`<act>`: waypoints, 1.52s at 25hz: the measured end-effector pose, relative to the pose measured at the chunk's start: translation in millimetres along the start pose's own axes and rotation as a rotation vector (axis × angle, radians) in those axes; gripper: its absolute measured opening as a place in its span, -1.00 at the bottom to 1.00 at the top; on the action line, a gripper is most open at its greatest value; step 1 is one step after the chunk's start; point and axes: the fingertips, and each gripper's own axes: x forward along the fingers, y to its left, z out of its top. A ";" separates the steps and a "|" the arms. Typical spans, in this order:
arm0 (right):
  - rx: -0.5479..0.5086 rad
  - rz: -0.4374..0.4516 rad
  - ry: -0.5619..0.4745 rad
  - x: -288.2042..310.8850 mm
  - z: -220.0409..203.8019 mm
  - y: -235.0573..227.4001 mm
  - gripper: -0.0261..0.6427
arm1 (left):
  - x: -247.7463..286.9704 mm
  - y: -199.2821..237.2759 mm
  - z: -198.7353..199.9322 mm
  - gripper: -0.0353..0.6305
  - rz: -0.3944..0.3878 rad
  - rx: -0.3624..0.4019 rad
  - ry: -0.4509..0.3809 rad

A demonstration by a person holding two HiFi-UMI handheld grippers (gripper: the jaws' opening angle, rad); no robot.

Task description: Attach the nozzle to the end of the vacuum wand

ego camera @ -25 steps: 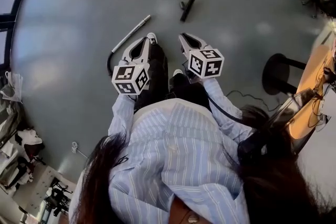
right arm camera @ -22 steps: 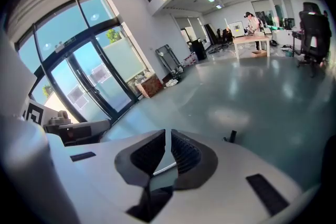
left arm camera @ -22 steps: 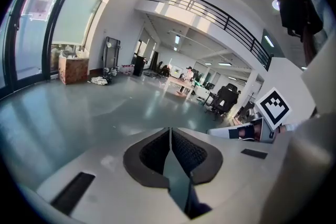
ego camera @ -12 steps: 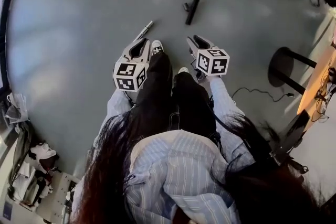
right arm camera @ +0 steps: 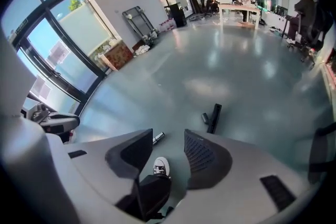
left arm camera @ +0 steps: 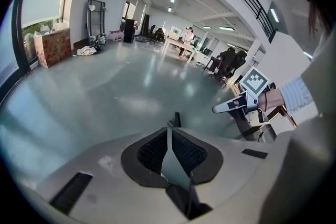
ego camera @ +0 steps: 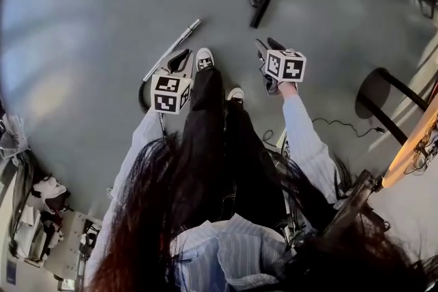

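Currently my right claw [ego camera: 267, 44] is the nearer one to the short black plastic nozzle [ego camera: 262, 6]. The nozzle lies on the glossy grey floor [ego camera: 89, 17] just beyond the claw's tips and a little to their right. Its long axis runs away from me, roughly along the line the claw points. That claw's jaws are opening, with only floor and a white-toed shoe [right arm camera: 161, 167] showing in the gap.

My left claw [ego camera: 186, 52] is pressed together on nothing. It hangs close by the long silver metal vacuum wand [ego camera: 171, 48], which lies slantwise, its free end aimed toward the nozzle yet well apart from it. I judge the nozzle is the right claw's pick, taken across its narrow width, and the wand falls to the left.
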 end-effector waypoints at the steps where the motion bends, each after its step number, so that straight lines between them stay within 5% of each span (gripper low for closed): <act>1: 0.004 -0.017 0.018 18.8 -2.9 -7.7 -0.41 | 15.6 10.9 -10.2 -0.87 0.003 0.000 0.018; 7: -0.051 -0.049 0.131 94.9 -49.0 -53.1 -0.33 | 79.8 45.8 -56.1 -0.86 0.052 -0.049 0.029; 10: -0.069 -0.046 0.180 130.3 -71.7 -76.4 -0.25 | 105.0 51.8 -81.2 -0.56 0.019 0.009 0.037; 13: -0.041 -0.057 0.196 171.7 -84.3 -107.2 -0.18 | 131.8 65.5 -117.8 -0.52 0.013 0.063 0.071; 22: 0.112 -0.151 0.054 262.2 -78.3 -202.0 -0.12 | 195.1 119.3 -207.1 -0.50 0.109 -0.018 0.081; 31: 0.057 -0.281 -0.054 335.9 -53.2 -270.8 -0.06 | 264.7 169.1 -240.1 -0.27 0.136 0.113 0.105; 38: -0.032 -0.272 -0.070 368.1 -61.3 -279.1 -0.06 | 286.2 185.9 -268.1 -0.24 0.138 0.186 0.114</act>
